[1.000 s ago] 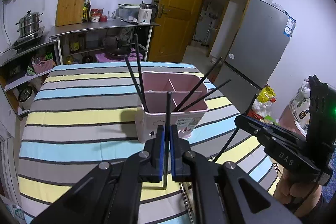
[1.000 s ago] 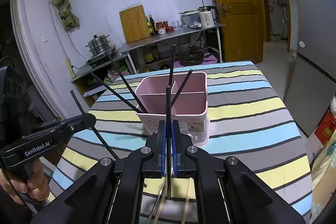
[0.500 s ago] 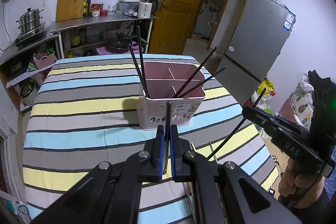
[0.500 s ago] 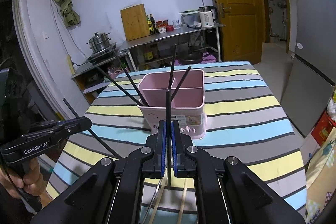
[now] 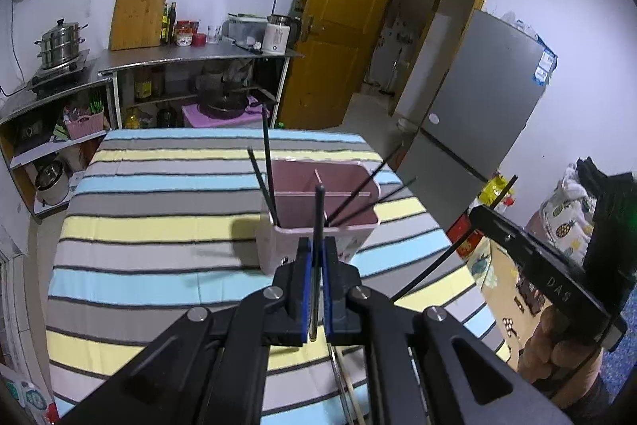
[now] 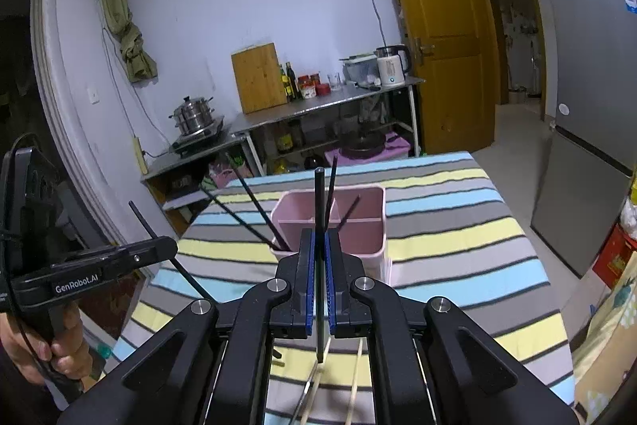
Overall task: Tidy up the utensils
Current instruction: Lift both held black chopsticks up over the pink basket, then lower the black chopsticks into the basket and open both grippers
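Chopsticks are being carried 1 per hand. The left gripper [image 5: 314, 289] is clenching a black chopstick [image 5: 318, 226] between its blue pads [image 5: 304, 289], shaft running up across the jaws, tip toward the holder; the right gripper [image 6: 319, 285] is pinching another black chopstick [image 6: 319, 222] the same way. Gripping each stick near its middle and holding it steep is probably making it easier to drop end-first into a narrow slot. Below the right gripper, 2 or 3 pale wooden chopsticks [image 6: 354, 381] are lying on the striped tablecloth [image 6: 458, 237] at the table's near edge, probably still waiting to be sorted. Further in, toward the middle of the table, a pink utensil holder [image 6: 370, 226] is standing upright, split by inner walls into compartments. About 4 black chopsticks [image 5: 266, 170] are leaning out of it: 2 in the left compartment, 2 slanting out rightward.
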### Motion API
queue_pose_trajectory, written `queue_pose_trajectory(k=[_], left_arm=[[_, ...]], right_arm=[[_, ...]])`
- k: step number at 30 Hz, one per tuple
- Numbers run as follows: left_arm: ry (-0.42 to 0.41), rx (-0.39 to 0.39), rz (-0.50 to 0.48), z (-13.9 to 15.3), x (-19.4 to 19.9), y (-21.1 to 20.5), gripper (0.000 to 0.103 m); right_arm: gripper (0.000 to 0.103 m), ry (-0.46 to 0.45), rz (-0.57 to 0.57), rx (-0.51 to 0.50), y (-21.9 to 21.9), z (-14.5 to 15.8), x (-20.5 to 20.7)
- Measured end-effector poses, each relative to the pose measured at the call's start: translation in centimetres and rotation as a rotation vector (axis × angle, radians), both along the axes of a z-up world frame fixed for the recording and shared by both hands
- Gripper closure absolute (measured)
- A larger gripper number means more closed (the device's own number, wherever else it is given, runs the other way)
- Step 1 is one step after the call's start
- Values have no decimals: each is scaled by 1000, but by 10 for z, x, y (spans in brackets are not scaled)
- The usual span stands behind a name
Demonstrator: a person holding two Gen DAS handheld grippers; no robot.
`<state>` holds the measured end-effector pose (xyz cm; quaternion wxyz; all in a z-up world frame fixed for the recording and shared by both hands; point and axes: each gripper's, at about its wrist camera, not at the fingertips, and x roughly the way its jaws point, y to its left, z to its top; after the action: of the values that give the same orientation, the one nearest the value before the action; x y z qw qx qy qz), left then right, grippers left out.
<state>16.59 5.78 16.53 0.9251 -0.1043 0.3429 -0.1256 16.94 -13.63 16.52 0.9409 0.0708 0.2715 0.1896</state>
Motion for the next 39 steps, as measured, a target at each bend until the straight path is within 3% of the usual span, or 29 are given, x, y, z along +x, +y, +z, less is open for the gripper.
queue_pose_trajectory(k=[18,24,39], left_arm=[[-146,-60,52,60,47,15,98],[-151,-63,65,53,65,16,98],[-92,-54,67,10,94,8,98]], right_arm=[[99,-150,-48,87,15,45,41],[99,-176,-71,81,23,39,53],[99,-144,-70,53,38,-1,81]])
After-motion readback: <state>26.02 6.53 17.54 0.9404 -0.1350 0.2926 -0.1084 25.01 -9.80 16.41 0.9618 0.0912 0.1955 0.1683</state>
